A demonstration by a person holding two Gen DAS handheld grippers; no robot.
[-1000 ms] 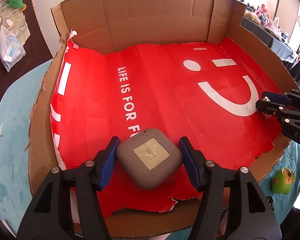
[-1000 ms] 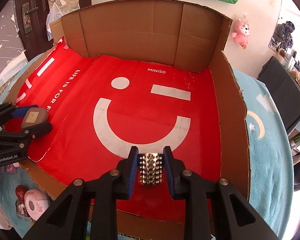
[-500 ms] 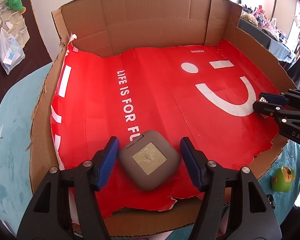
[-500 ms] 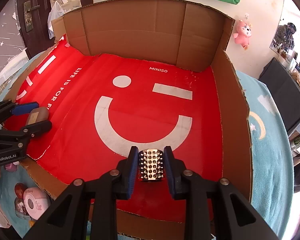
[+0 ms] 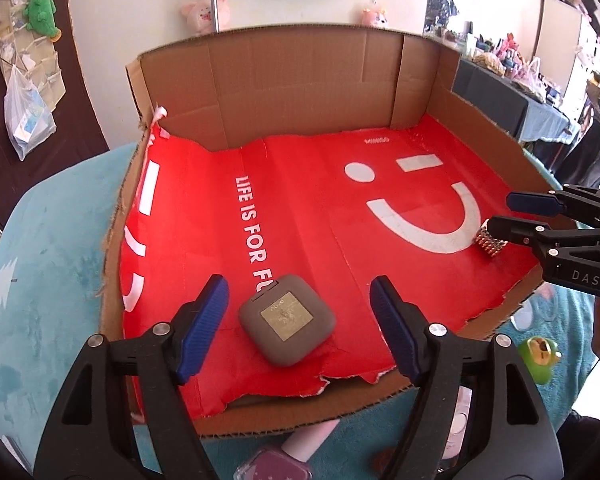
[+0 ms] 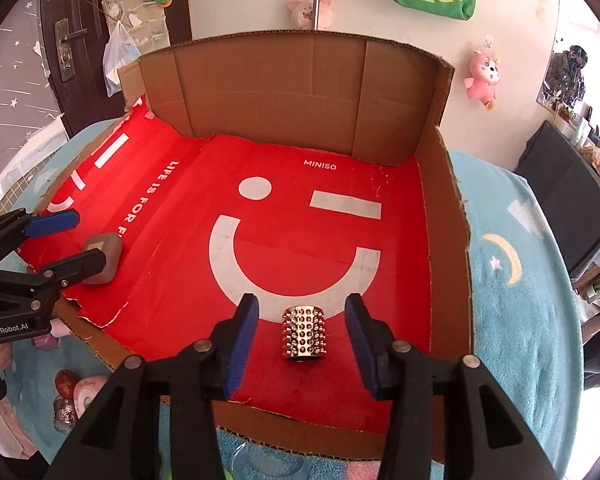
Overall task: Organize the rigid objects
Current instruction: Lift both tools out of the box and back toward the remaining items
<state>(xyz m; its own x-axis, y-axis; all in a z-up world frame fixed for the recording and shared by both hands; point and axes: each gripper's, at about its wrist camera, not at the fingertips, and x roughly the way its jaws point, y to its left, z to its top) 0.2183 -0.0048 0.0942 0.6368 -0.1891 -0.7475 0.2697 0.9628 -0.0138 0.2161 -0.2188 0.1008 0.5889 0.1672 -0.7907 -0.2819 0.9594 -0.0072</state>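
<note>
- We see a shallow cardboard box [image 5: 300, 76] lined with a red printed sheet [image 5: 312, 208]; the sheet carries a white smiley and the words "LIFE IS FOR F…"; its near edge is torn
- The left gripper [image 5: 300, 312] has its jaws spread wide, holding nothing; its blue pads [image 5: 206, 316] stand clear on either side of a grey rounded-square case [image 5: 287, 319]
- The grey case lies flat on the red sheet near the front left of the box, with a small label on its top face; it covers the end of the printed slogan; no pad touches it
- The right gripper [image 6: 302, 332] is likewise wide open and empty; a gap shows on both sides between its pads and a studded metal cylinder [image 6: 305, 333]
- The cylinder stands upright on the sheet near the front right of the box, just below the curve of the white smile; from the left wrist view we see it partly behind the right gripper's finger
- The box sits on a teal cloth [image 6: 516, 280]; outside the front edge we note a green toy [image 5: 538, 358] and a purple bottle [image 5: 280, 466]
- Plush toys hang on the far wall
</note>
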